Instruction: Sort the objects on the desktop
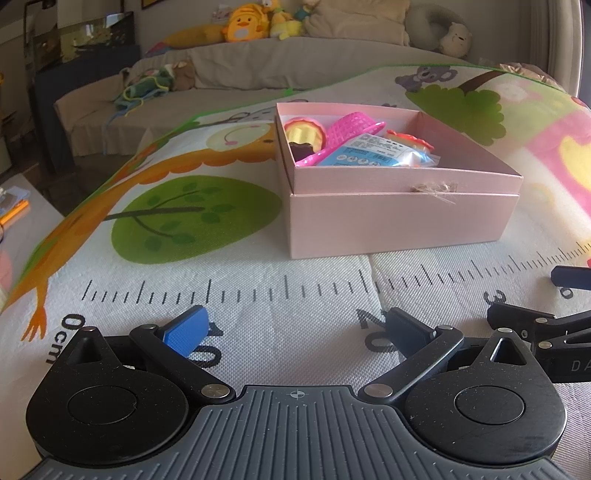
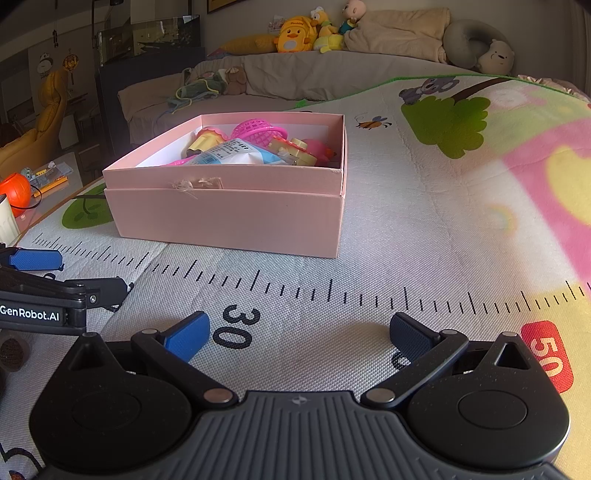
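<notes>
Nearest, left hand-held gripper [image 1: 295,332] spread wide, blue pads [image 1: 186,330] well apart, nothing between them, low over the play mat [image 1: 258,295] on its printed ruler strip [image 1: 221,291]. Alongside, right hand-held gripper [image 2: 299,332] likewise gaping and empty, hovering on the near side of the pink box [image 2: 229,218], over the ruler figure "30". Each visible at the other's edge of view, both short of the pink box.

Beyond the ruler strip, pink box standing on the mat, lid nested beneath, open at the top. Inside the pink box: a pink plastic basket [image 1: 351,129] tilted toward the back wall, a blue-and-white packet [image 1: 369,153] lying in front of it against the near wall, a yellow cake toy with red trim [image 1: 304,133] toward the box's left end, a red-and-yellow toy [image 1: 410,142] toward its right end. Everything touching or overlapping in one heap.

Left of the pink box, a green tree print [image 1: 192,218] on the mat. Behind the pink box, a grey-covered sofa [image 1: 258,66] bearing a yellow duck plush [image 1: 245,24] and a white bear plush [image 1: 456,38].
</notes>
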Demonstrator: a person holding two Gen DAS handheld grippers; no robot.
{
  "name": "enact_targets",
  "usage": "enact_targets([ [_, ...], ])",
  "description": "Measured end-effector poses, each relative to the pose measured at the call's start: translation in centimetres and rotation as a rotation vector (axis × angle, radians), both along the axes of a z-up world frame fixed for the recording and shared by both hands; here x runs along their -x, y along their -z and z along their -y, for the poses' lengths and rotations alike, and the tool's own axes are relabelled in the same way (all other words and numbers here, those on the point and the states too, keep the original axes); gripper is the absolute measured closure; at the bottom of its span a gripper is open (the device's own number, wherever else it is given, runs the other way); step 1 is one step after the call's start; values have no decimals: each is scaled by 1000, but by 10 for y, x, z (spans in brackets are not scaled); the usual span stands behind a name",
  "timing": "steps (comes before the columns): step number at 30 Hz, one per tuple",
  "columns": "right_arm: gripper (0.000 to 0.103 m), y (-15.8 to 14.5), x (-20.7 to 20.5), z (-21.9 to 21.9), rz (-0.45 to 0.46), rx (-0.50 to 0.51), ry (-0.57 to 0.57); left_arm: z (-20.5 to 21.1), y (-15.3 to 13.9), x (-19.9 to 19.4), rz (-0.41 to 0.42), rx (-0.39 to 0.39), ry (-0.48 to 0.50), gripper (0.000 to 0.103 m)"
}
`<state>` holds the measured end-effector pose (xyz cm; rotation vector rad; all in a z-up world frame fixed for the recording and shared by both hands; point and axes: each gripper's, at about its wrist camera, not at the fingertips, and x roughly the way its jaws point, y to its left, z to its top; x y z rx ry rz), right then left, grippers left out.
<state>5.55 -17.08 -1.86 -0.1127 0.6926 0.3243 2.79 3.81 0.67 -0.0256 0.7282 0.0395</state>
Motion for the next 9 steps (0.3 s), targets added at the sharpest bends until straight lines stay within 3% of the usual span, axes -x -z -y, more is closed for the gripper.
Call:
enact_targets([
  [9,0,0,0,0,0,0,0,-1,0,1,3,8,0,0],
])
